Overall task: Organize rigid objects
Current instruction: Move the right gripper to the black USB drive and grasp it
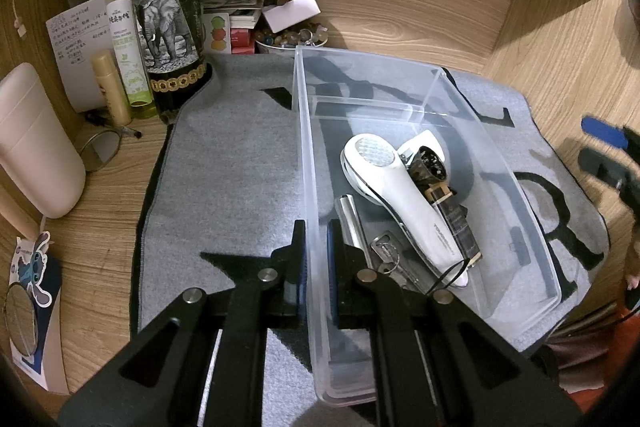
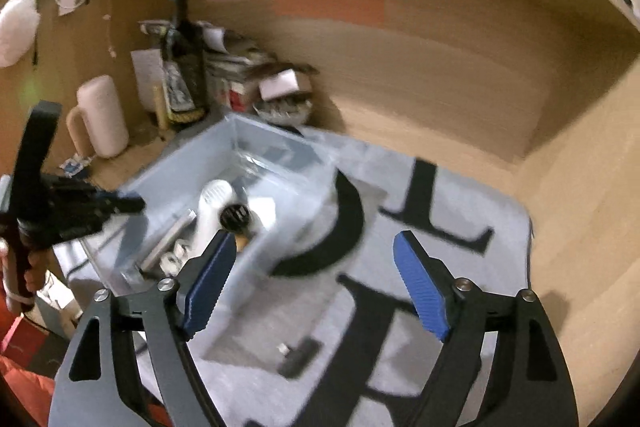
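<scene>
Left tool (image 1: 316, 259) clamps the near wall of the clear bin (image 1: 536, 227) on the grey mat (image 1: 224, 163); inside lie a white handheld device (image 1: 404, 203) and keys (image 1: 386, 255). Only the blurred right view shows the right tool (image 2: 316, 283) gaping, empty, above a small black item (image 2: 300, 357) on the mat.

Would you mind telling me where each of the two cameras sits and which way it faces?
Left wrist: on the left gripper, looking down along fingers clamped on the clear bin wall; own black fingers show.
Right wrist: on the right gripper, tilted down over the grey mat, blurred; open blue pads and a hand show.
Shared: bin, white handheld device, dark bottle.
</scene>
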